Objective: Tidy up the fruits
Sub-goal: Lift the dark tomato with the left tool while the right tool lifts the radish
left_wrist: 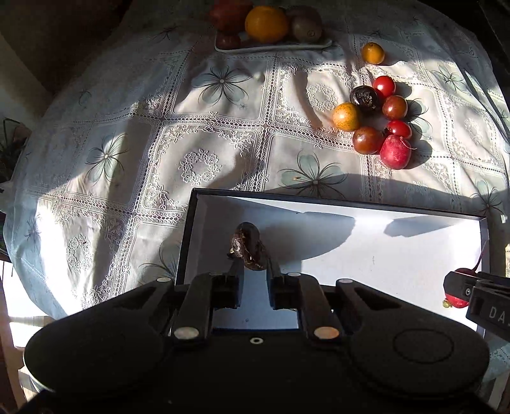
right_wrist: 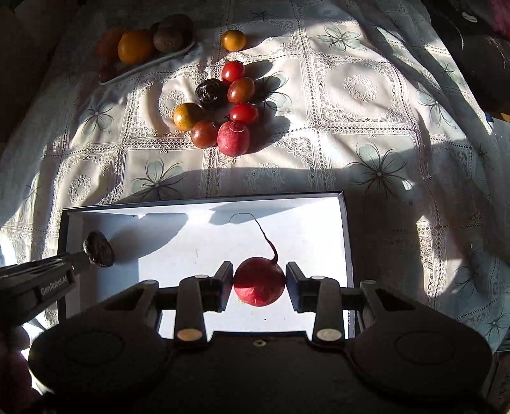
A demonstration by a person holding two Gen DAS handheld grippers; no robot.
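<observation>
- Over the white tray [right_wrist: 318, 229]: both grippers point down w/ fruit clamped, so the step in hand looks like the drop-off.
- Left gripper [left_wrist: 251, 254] is pinched nearly closed on a dark wrinkled fruit [left_wrist: 247, 245], held near the tray's left wall. Grip is only at the fingertips, so keep the wrist steady and lower before letting go.
- Right gripper [right_wrist: 258, 280] is clamped narrow on a red radish [right_wrist: 258, 281] w/ a long tail [right_wrist: 266, 235], over the tray's middle-right, towards the near edge.
- Whether either item touches the tray floor: can't tell. Both cast shadows that look offset, so prob. still off the floor.
- Do it well: go down until the fruit is just off the floor, then open slowly. The radish is round and will likely roll, so release it away from the rim; the tail may snag a finger on the way out.
- Keep the two drop spots well apart inside the tray so the grippers don't clash; they sit side by side now.
- Beyond the tray's far edge: a cluster of small fruits [right_wrist: 223, 105] on the lace tablecloth [right_wrist: 366, 127], one yellow fruit [right_wrist: 233, 40] further out, and a plate [left_wrist: 271, 47] w/ an orange [left_wrist: 266, 24] and kiwis [left_wrist: 306, 27] farthest.
- Lift straight up after release, then go for the cluster next.
</observation>
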